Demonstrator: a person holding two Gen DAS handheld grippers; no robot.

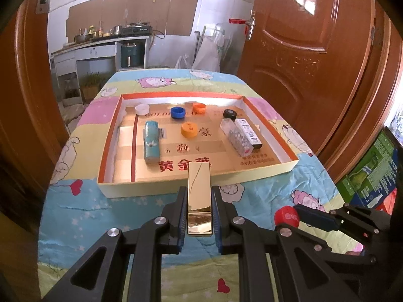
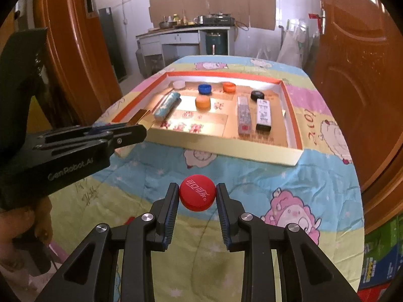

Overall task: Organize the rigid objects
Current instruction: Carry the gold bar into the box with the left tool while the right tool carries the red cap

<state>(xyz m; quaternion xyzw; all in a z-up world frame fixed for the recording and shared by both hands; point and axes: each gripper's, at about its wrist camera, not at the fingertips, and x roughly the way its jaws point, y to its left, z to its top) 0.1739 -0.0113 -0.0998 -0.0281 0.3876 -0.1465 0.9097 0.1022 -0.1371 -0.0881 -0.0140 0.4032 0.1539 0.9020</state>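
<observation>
Underfoot of everything, a table (image 1: pixel 141 209) draped in a cartoon-sheep quilt of blue, yellow and pink bands. Beyond it, a kitchen counter (image 1: pixel 100 42) crowded with pots and a stove, a teal appliance (image 1: pixel 129 55) tucked beneath, brown cardboard panels on the white wall. On both sides, carved wooden doors (image 1: pixel 297 58).

In the middle of the quilt, a shallow cardboard tray (image 1: pixel 201 180) with orange inner walls. Inside: a white cap (image 1: pixel 141 109), blue cap (image 1: pixel 177 112) and orange cap (image 1: pixel 199 107) along the far side, a second orange cap (image 1: pixel 189 129) nearer the middle, a black cap (image 1: pixel 230 114), a teal box (image 1: pixel 151 141) on the left, and a clear patterned box (image 1: pixel 236 136) just beside a white-and-black box (image 1: pixel 250 133) on the right.

From the left wrist only: left gripper (image 1: pixel 200 196) clamped tight on a shiny gold box (image 1: pixel 199 188), held above the quilt at the tray's near wall (green cartons (image 1: pixel 370 171) at the right edge too).

From the right wrist only: right gripper (image 2: pixel 197 196) pinched on a red bottle cap (image 2: pixel 197 195), printed top facing up, short of the tray over the quilt. At far left, a hand (image 2: pixel 22 229) beneath the other gripper's black body, the gold box's end poking over the tray's left corner.
</observation>
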